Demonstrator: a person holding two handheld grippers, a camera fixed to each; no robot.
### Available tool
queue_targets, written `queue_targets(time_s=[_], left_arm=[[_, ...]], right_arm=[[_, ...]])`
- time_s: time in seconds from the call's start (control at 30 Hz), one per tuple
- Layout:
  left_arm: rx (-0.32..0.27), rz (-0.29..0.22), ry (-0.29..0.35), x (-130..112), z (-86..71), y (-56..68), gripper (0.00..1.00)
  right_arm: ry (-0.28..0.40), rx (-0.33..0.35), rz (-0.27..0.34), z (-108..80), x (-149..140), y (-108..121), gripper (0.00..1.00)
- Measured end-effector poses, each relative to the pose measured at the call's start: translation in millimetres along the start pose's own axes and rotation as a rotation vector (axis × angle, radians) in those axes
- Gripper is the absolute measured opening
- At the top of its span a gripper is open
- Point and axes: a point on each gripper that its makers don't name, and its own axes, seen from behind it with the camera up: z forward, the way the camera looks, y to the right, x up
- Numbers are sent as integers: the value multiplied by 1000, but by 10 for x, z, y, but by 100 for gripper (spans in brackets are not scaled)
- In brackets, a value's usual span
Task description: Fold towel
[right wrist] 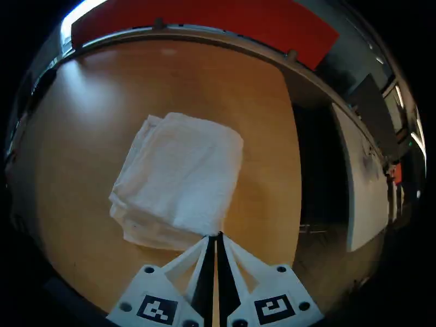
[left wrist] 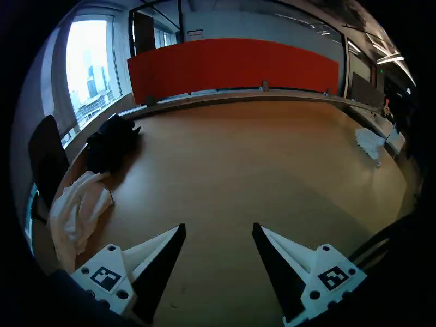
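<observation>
Working over a broad wooden tabletop (right wrist: 261, 109), warm-toned and bare around the cloth. Holding the right gripper (right wrist: 216, 235) nearest in the right gripper view, fingers pressed together with barely a slit between them, tips touching the near edge of the towel (right wrist: 180, 174); not managing to tell about any cloth caught between those tips. Seeing the towel lying flat just beyond, already folded into a thick squarish stack, layered edges showing along its left and near sides, sitting nearer the table's right edge than its left. Judging the main danger here: pulling back with a corner nipped and peeling the top layer open, or pushing forward with closed tips and ploughing under the layers, rumpling the whole stack. Risking too a sideways nudge sliding the stack toward the dark drop past the right edge. Holding the left gripper (left wrist: 218, 225) in the left gripper view spread wide, gripping nothing, hovering over bare wood well apart from any cloth, so leaving the stack unpinned against a one-handed tug. Noting farther off a crumpled pale cloth (left wrist: 82, 210) at the table's left edge, a dark bundle (left wrist: 111, 143) behind it, a small white cloth (left wrist: 370, 143) far right, then a red partition (left wrist: 234, 68) along the far side and a bright window (left wrist: 90, 71). Risking, on a careless leftward sweep, knocking the crumpled cloth off the edge.
</observation>
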Motion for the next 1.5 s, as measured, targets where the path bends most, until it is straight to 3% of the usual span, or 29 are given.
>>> queue_targets(time_s=[0.87,1.0,1.2,1.4,1.5], left_arm=[[6,8,-9,-4,-19,-42,91],[5,8,-8,-3,-18,-38,91],[5,6,-7,4,-12,-33,91],[3,3,-6,4,-11,-32,91],[2,2,-5,3,-9,-30,91]], right_arm=[[-58,-30,-13,151,-130,62,7],[-54,-30,-12,139,-142,59,19],[-46,-34,-18,107,-165,55,63],[-30,-29,-28,77,-167,15,80],[-20,-26,-30,59,-159,-11,83]])
